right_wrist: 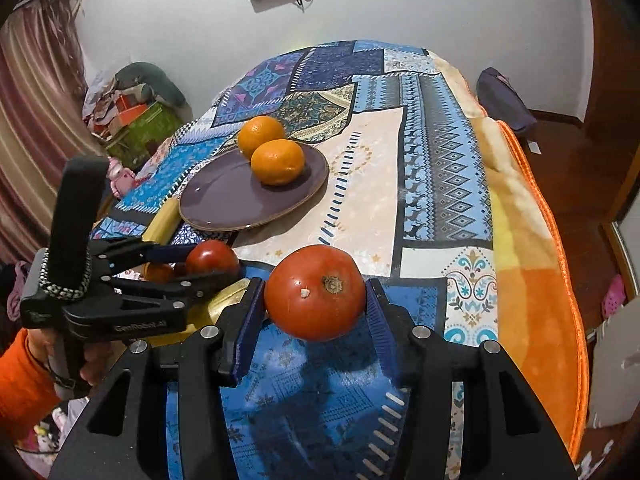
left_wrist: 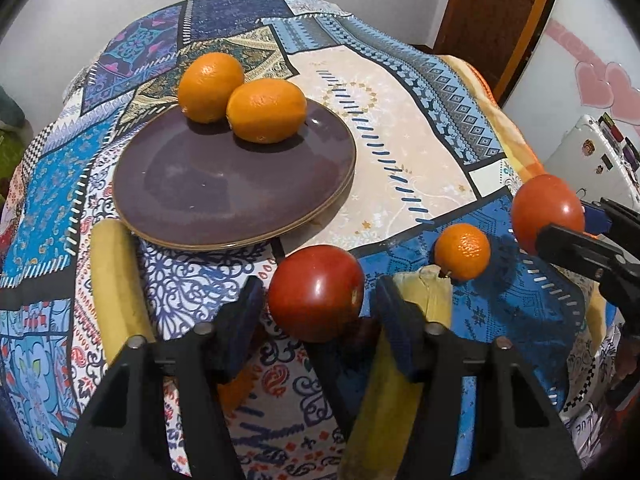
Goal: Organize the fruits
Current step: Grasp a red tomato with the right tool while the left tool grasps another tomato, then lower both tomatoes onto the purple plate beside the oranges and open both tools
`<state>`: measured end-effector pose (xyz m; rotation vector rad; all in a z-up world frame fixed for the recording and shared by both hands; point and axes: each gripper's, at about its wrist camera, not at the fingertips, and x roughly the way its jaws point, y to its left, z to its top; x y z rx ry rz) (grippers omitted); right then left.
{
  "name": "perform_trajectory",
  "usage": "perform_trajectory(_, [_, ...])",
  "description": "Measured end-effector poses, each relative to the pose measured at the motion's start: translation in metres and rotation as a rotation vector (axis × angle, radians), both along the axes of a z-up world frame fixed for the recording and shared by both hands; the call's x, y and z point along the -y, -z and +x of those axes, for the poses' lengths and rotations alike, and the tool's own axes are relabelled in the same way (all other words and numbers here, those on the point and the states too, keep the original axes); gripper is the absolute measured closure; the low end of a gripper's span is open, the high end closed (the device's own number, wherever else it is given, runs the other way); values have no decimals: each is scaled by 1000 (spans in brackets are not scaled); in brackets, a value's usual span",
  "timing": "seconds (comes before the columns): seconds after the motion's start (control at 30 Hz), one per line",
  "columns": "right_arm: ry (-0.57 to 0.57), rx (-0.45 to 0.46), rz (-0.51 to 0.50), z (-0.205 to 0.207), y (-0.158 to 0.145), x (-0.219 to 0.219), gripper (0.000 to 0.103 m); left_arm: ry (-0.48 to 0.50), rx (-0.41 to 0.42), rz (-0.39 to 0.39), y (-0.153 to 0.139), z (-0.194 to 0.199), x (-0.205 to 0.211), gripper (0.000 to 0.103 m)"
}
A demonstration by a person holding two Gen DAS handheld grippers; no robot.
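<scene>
Between my left gripper's (left_wrist: 318,300) blue pads sits a red tomato (left_wrist: 316,292); gaps show on both sides, so the pads flank it without clamping. Under that gripper lie yellow bananas (left_wrist: 420,292), with a small mandarin (left_wrist: 463,252) just to the right. My right gripper (right_wrist: 316,300) is clenched on a second tomato (right_wrist: 315,291), lifted above the patterned cloth (right_wrist: 440,168). Farther off, to the left, a purple plate (right_wrist: 224,200) holds two oranges (right_wrist: 277,161) side by side, touching. One more banana (left_wrist: 114,280) lies at the plate's near-left edge.
</scene>
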<state>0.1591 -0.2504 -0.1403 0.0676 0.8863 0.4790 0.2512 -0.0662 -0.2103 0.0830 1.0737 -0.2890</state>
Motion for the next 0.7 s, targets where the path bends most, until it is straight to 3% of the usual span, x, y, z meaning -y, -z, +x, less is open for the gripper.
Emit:
perform_trajectory(0.27, [-16,3,12,9,0,-9,56,-4,33,-23,-9,-5,-4,54])
perform_trajectory(0.47, [-31,33,26,18,-9,-22,56,-33,95,-59,-39,-9,-19,54])
perform_trajectory(0.7, [-68,96,26,31,-26,-45,56,-106,190,-40,-73,-5,-47,54])
